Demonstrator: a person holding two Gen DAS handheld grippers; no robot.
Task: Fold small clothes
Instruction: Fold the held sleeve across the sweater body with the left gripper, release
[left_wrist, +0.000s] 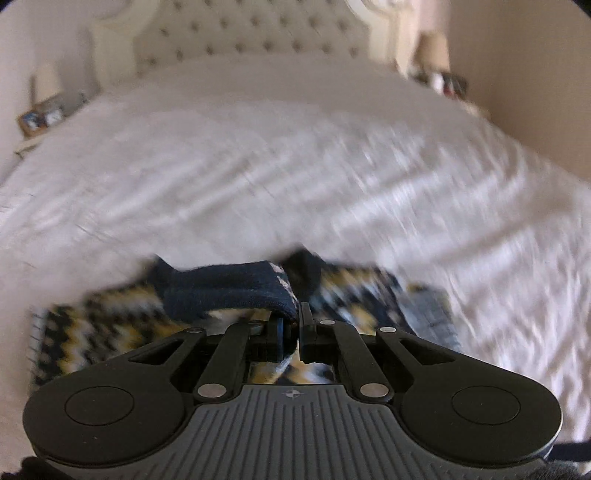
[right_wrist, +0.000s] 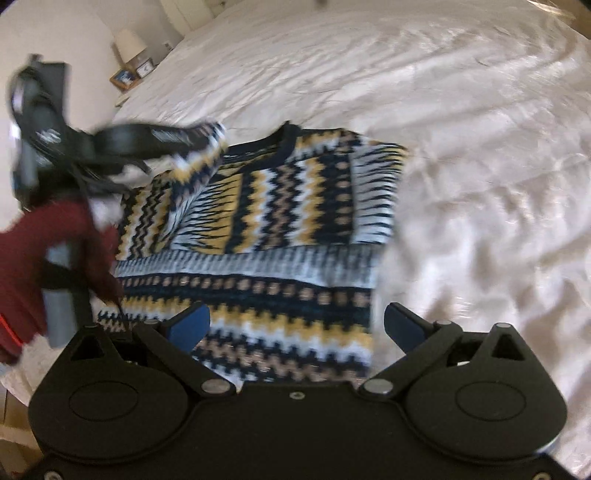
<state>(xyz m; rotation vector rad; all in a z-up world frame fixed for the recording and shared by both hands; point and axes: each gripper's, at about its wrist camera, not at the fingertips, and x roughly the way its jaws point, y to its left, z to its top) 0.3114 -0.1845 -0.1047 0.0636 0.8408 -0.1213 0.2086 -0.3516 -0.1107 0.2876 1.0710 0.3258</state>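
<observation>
While the patterned sweater (right_wrist: 266, 236) lies spread on the white bedspread (right_wrist: 461, 147), its navy collar points away from the right wrist camera and its striped hem sits nearest that camera. The right gripper (right_wrist: 295, 328) hovers just above the hem with its blue-padded fingers (right_wrist: 190, 325) set wide apart; the left pad stands over the knit and the right pad stands past the sweater's right edge, over the bedspread. Nothing sits between them but the cloth below, and they do not press on it. At the sweater's left side, the left gripper (right_wrist: 201, 138) reaches in from beyond the garment, borne by a hand in a dark red sleeve (right_wrist: 44, 251), and its tips meet a sleeve of the sweater (right_wrist: 199, 162) that rises off the body of the garment toward the collar. In the left wrist view the left gripper (left_wrist: 291, 325) has its jaws drawn close together on a dark navy cuff (left_wrist: 229, 291), which drapes to the left of the tips, with the zigzag knit of the sweater (left_wrist: 92, 332) lying under and beside them. That view is blurred, so the exact bite on the cuff is probably at its edge. Beyond the sweater, a tufted headboard (left_wrist: 251, 40) stands at the far end of the bedspread.
</observation>
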